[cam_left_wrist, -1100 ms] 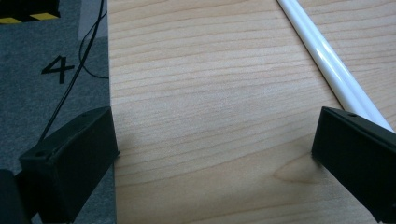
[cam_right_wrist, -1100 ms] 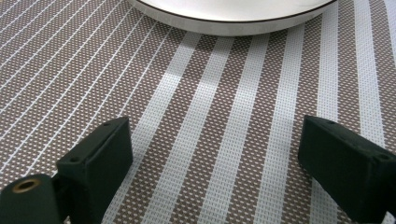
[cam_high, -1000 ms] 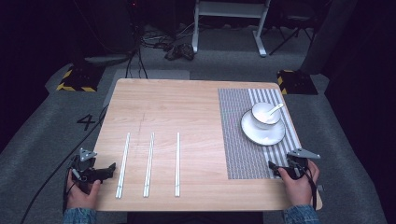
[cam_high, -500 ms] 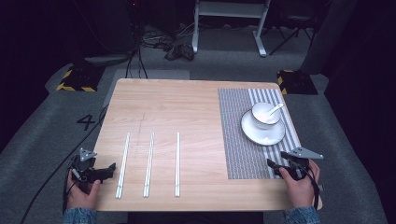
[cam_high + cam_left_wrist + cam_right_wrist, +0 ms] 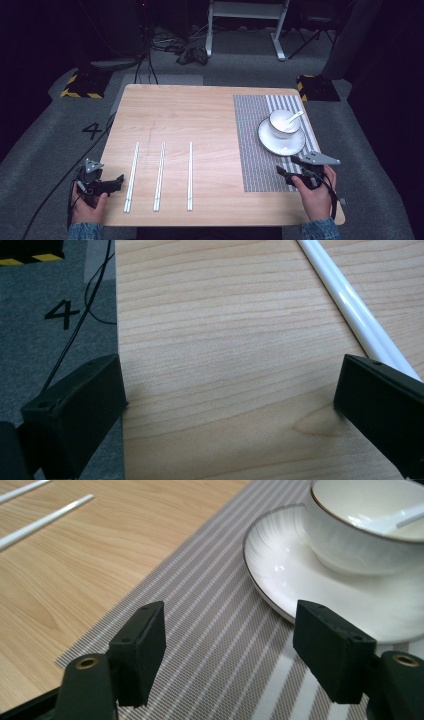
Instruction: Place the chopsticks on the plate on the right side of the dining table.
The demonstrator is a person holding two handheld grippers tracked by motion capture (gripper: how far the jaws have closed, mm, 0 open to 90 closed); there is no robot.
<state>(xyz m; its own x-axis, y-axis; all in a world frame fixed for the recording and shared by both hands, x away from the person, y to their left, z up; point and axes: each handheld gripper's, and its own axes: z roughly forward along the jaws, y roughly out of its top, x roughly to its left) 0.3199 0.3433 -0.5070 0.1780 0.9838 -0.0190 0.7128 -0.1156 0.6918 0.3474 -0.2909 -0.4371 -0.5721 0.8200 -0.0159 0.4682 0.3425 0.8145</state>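
Three pairs of white chopsticks [image 5: 160, 175] lie side by side on the wooden table's near left part. My left gripper [image 5: 119, 180] rests at the table's near left corner, open, just left of the leftmost pair [image 5: 350, 305]; its jaws hold nothing. On the striped placemat [image 5: 255, 150] at the right stands a white plate [image 5: 272, 145] bearing a bowl [image 5: 285, 123] with a spoon [image 5: 294, 118] in it. My right gripper [image 5: 281, 171] hovers over the mat's near end, short of the plate [image 5: 300, 575]. Its jaws have just closed a little, stand open, and are empty.
The wooden table [image 5: 190, 115] stands on grey carpet; a cable and a painted "4" [image 5: 93, 131] lie on the floor to the left. Yellow-black weighted feet and a white stand's legs [image 5: 245, 30] are beyond the far edge.
The right gripper has lifted slightly and edged toward the plate. The left gripper has stayed where it was.
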